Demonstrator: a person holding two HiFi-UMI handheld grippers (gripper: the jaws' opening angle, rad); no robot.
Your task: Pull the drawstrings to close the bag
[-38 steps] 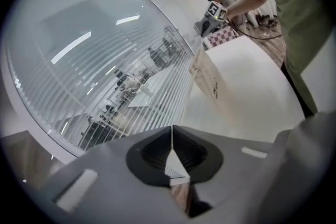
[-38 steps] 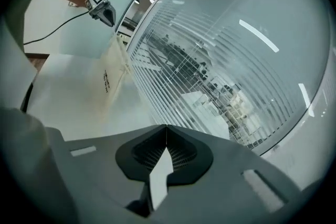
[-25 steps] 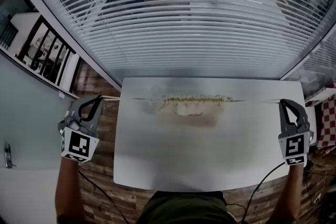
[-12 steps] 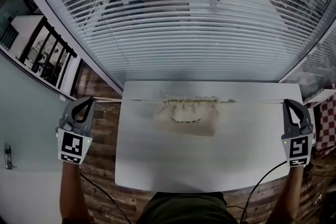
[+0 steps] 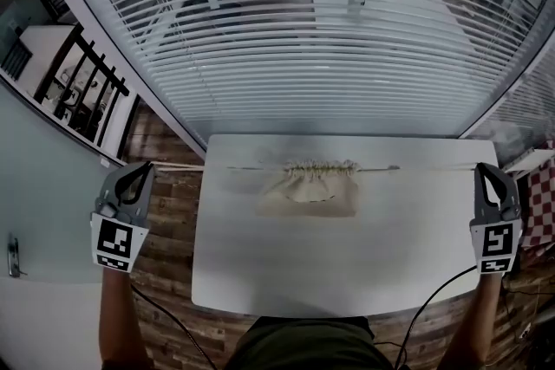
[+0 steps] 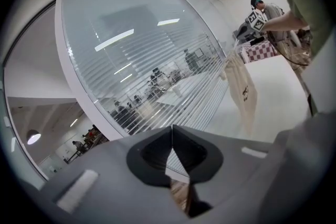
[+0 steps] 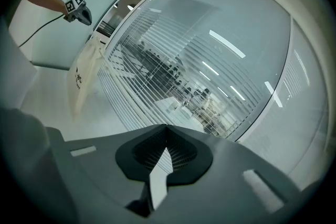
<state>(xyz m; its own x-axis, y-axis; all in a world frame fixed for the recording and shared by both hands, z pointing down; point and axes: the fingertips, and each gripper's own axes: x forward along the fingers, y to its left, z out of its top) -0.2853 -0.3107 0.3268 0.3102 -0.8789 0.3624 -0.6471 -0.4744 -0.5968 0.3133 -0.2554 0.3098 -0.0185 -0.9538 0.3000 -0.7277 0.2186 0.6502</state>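
Observation:
A beige cloth bag [image 5: 310, 193] lies near the far edge of the white table [image 5: 286, 269], its mouth [image 5: 322, 169] bunched into tight gathers. A thin drawstring [image 5: 186, 166] runs taut from the mouth to my left gripper [image 5: 144, 167], which is off the table's left side and shut on it. The other drawstring [image 5: 434, 168] runs to my right gripper [image 5: 483, 168], off the right side and shut on that end. In the left gripper view [image 6: 172, 128] the bag [image 6: 243, 86] hangs from the line. In the right gripper view [image 7: 167, 127] the bag [image 7: 83, 78] does the same.
Slatted blinds [image 5: 303, 56] on a curved glass wall stand just behind the table. A wood-plank floor [image 5: 169, 221] lies to the left, a checkered cloth [image 5: 543, 204] to the right. Cables [image 5: 434, 295] trail from both grippers toward me.
Both grippers have moved outward, away from each other. The bag's mouth has drawn in from a wide ruffle to a narrow bunch, and its top has lifted.

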